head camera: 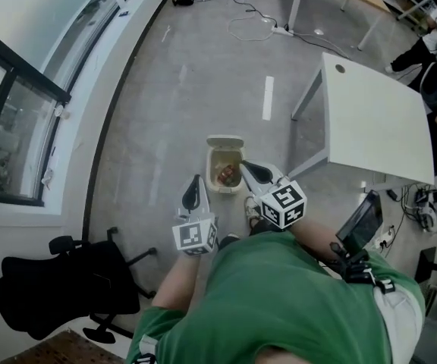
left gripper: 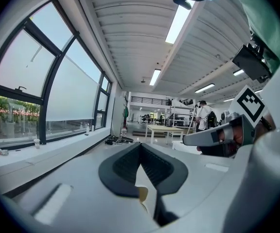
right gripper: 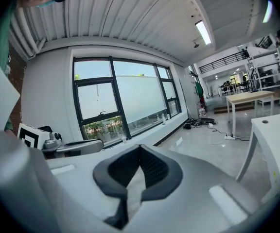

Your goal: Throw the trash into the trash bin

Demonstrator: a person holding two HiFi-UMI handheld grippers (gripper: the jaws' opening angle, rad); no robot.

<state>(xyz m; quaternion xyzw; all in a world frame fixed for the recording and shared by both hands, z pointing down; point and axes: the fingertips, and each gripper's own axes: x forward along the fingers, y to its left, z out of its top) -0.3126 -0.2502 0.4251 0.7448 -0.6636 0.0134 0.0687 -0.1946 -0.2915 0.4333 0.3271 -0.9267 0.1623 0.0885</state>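
Two closed, empty pairs of jaws: lift left gripper (head camera: 196, 180) and right gripper (head camera: 243, 166) straight up, clear of rim of trash bin (head camera: 212, 174) just ahead and below their tips, trash (head camera: 227, 175) already inside.

Grey concrete floor (head camera: 203, 89), curved dark-framed windows (head camera: 21, 135), 1 white table (head camera: 378, 120), black office chair (head camera: 59, 290), strip lights (left gripper: 181, 21), probably cables (head camera: 253, 23) beyond.

A large open-plan office or lab hall. It has a bare concrete floor (head camera: 180, 112), with a white desk (head camera: 378, 120) at 2 o'clock, a black swivel chair (head camera: 59, 283) at 8 o'clock, tall windows (head camera: 21, 127) at 9 o'clock and power cables (head camera: 256, 25) at 12 o'clock. Overhead, strip lights (left gripper: 179, 23) run along a ribbed ceiling, and worktables (left gripper: 162, 128) stand far down the hall.
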